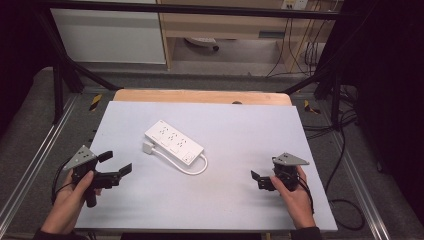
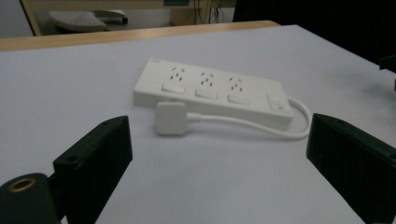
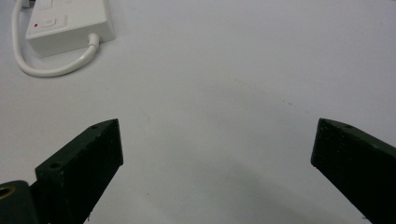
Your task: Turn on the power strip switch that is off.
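Dim room, dark frame around a bench (image 1: 150,200) with a pale grey top and a wooden edge at the far side. Cabinets and loose cables on the floor behind it.

Count on the bench: one white power strip (image 1: 174,142), one cord (image 1: 192,169), one plug (image 1: 148,148). Strip lies diagonally, a bit left of centre. In the left gripper view it shows three socket groups, each with a rocker switch in front, plus one more switch with a red mark at the cord end (image 2: 278,102). Cord leaves that end, loops round and runs back along the strip's front edge. Plug (image 2: 170,117) lies flat on the bench, right against the strip's long side, not in any socket.

Two hands, two sets of tongs.

Left hand (image 1: 80,187) comes in at the bottom left, fist round the handle, left tongs (image 1: 116,164) aimed right and slightly forward toward the strip. Jaws wide apart, nothing between them, well clear of the plug.

Right hand (image 1: 292,192) at the bottom right, right tongs (image 1: 263,179) pointing left across the bench. Jaws also spread wide, empty. In the right gripper view the strip's cord end (image 3: 70,25) sits at the top left, well apart from the jaws.
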Tool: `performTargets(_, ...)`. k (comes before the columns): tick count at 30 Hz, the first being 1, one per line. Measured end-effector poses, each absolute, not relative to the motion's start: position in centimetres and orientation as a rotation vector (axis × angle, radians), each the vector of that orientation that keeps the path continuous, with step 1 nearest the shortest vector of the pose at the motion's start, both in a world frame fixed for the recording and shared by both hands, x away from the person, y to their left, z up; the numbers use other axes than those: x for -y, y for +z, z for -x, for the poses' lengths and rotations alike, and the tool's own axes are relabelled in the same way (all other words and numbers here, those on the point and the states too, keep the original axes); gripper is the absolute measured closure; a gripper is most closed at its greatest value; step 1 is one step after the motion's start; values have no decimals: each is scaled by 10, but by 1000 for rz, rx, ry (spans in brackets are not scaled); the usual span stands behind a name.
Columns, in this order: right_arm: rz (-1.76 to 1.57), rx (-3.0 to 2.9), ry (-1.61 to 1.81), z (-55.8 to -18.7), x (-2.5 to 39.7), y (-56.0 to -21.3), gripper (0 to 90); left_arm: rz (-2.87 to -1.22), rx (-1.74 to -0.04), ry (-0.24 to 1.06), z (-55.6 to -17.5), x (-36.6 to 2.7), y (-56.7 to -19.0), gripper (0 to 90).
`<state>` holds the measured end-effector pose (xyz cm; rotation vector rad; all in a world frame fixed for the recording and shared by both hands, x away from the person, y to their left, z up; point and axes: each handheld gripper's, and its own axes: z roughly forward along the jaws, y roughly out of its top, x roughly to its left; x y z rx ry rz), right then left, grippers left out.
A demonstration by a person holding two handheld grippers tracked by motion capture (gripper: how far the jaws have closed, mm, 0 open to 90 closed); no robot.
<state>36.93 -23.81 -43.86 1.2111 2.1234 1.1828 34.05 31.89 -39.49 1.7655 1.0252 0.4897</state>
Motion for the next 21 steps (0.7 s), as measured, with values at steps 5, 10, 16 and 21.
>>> performTargets(5,-1206,-2131,1179,-370,238,-439,27,-1819,-1031,479,-333,-322,-408,77)
performTargets(10,-1209,-2134,1171,-370,237,-440,26,-1883,-1020,448,-328,-312,-423,80)
performTargets(16,-1278,-2133,1100,-373,239,-447,27,-1997,-971,399,-322,-299,-437,79)
performTargets(21,-1388,-2082,920,-384,238,-461,31,-2034,-951,387,-320,-289,-439,80)
